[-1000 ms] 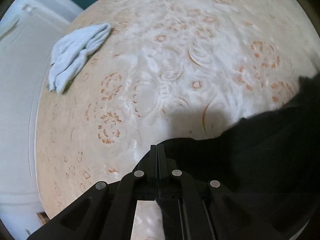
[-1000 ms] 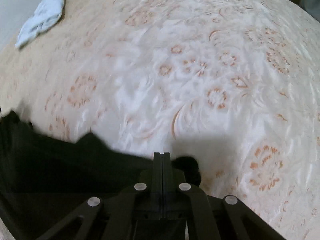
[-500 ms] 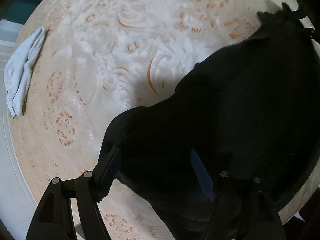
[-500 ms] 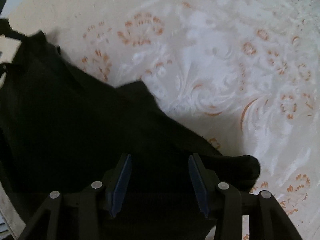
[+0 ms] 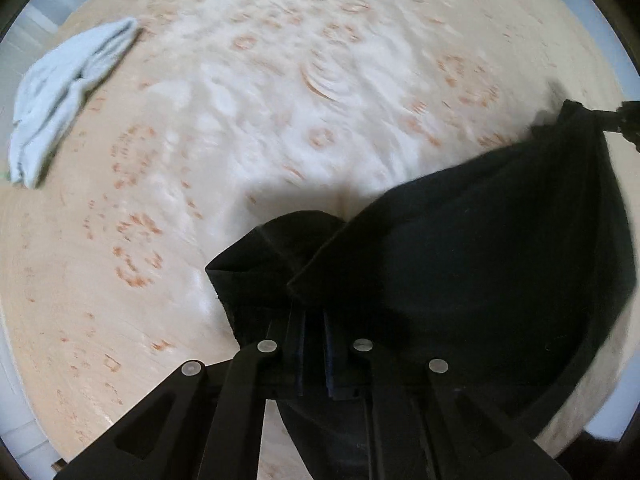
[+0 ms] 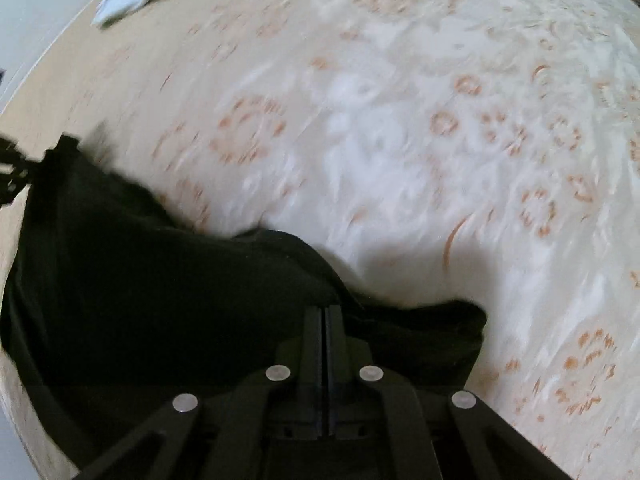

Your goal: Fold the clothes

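now both the left gripper [image 5: 313,320] and right gripper [image 6: 325,314] pinch the black garment [image 5: 480,264].

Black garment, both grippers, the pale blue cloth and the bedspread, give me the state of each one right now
Black garment: pinched at two points, slung between the grippers, partly lifted.
Left gripper: shut on the black garment.
Right gripper: shut on the black garment.
Pale blue cloth: loosely bunched, lying untouched near the far edge.
Patterned bedspread: spread flat, mostly uncovered.
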`<state>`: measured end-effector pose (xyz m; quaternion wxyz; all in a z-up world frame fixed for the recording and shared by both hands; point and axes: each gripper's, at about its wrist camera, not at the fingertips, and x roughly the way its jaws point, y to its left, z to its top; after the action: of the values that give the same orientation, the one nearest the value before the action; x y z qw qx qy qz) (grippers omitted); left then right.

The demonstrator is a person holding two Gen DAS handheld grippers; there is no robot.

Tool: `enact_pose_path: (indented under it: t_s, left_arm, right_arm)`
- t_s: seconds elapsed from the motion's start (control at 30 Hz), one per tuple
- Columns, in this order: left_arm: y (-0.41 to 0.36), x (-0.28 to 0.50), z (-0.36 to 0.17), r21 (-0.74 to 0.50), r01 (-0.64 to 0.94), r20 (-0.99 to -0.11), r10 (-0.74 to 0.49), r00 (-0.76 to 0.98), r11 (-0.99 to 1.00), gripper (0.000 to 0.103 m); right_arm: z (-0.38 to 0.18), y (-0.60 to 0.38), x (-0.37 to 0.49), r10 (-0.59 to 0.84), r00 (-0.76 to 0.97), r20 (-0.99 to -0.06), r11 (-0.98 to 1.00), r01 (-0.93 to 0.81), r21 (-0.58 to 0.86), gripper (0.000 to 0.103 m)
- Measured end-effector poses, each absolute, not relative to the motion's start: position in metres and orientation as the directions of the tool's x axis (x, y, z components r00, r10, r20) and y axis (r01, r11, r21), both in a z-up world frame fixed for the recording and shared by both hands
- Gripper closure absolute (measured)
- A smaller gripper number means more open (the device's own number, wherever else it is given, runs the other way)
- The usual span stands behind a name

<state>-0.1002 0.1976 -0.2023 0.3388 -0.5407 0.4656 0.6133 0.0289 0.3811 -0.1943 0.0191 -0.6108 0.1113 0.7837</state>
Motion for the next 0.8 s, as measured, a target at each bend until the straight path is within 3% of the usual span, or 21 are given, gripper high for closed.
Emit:
enact_pose_path:
  t_s: [0.1,0.13,0.17,0.23,0.27,0.33,0.37,0.43,0.5,0.67,0.73,0.8]
  left_arm:
    - [0.201,-0.099,-0.221,0.270,-0.891,-0.962,-0.149,-0.230,-0.365,0.091]
    - [0.202,-0.098,-0.228,0.291,-0.879,-0.955,-0.173,-0.242,-0.377,0.082]
    - [0.202,-0.097,-0.235,0.314,-0.866,-0.947,-0.197,-0.254,-0.389,0.065]
    - [0.196,-0.094,-0.236,0.365,-0.830,-0.930,-0.211,-0.301,-0.421,0.048]
    - [0.192,-0.091,-0.231,0.381,-0.813,-0.925,-0.199,-0.325,-0.440,0.047]
    - [0.179,-0.074,-0.205,0.402,-0.773,-0.911,-0.131,-0.391,-0.490,0.047]
    - [0.171,-0.062,-0.189,0.407,-0.753,-0.900,-0.088,-0.427,-0.517,0.042]
    - [0.156,-0.026,-0.162,0.361,-0.756,-0.897,0.019,-0.442,-0.546,0.033]
    - [0.158,0.015,-0.161,0.300,-0.826,-0.913,0.106,-0.393,-0.478,0.033]
    - [0.146,0.132,-0.214,0.267,-0.932,-0.951,0.091,-0.296,-0.243,0.033]
    - [0.137,0.161,-0.226,0.308,-0.924,-0.942,0.067,-0.330,-0.227,0.033]
    - [0.121,0.162,-0.233,0.330,-0.902,-0.936,0.029,-0.351,-0.278,0.033]
  right_arm:
    - [-0.214,0.390,0.021,-0.086,-0.233,-0.969,-0.957,-0.250,0.145,0.102]
    - [-0.223,0.392,0.020,-0.084,-0.216,-0.973,-0.948,-0.282,0.145,0.102]
    - [-0.232,0.393,0.021,-0.082,-0.197,-0.977,-0.941,-0.308,0.141,0.101]
    - [-0.244,0.394,0.025,-0.082,-0.176,-0.981,-0.929,-0.342,0.139,0.095]
    - [-0.243,0.395,0.030,-0.078,-0.186,-0.980,-0.922,-0.361,0.141,0.090]
    - [-0.230,0.397,0.044,-0.033,-0.223,-0.974,-0.901,-0.415,0.125,0.069]
    - [-0.218,0.394,0.056,-0.005,-0.263,-0.965,-0.889,-0.441,0.125,0.052]
    - [-0.195,0.385,0.080,0.026,-0.336,-0.941,-0.868,-0.475,0.146,0.050]
    - [-0.178,0.354,0.107,-0.048,-0.402,-0.914,-0.866,-0.439,0.238,0.050]
    - [-0.193,0.278,0.150,-0.144,-0.326,-0.934,-0.891,-0.369,0.266,0.055]
    - [-0.217,0.267,0.168,-0.124,-0.245,-0.961,-0.879,-0.422,0.221,0.055]
    - [-0.237,0.274,0.192,-0.097,-0.190,-0.977,-0.852,-0.491,0.180,0.063]
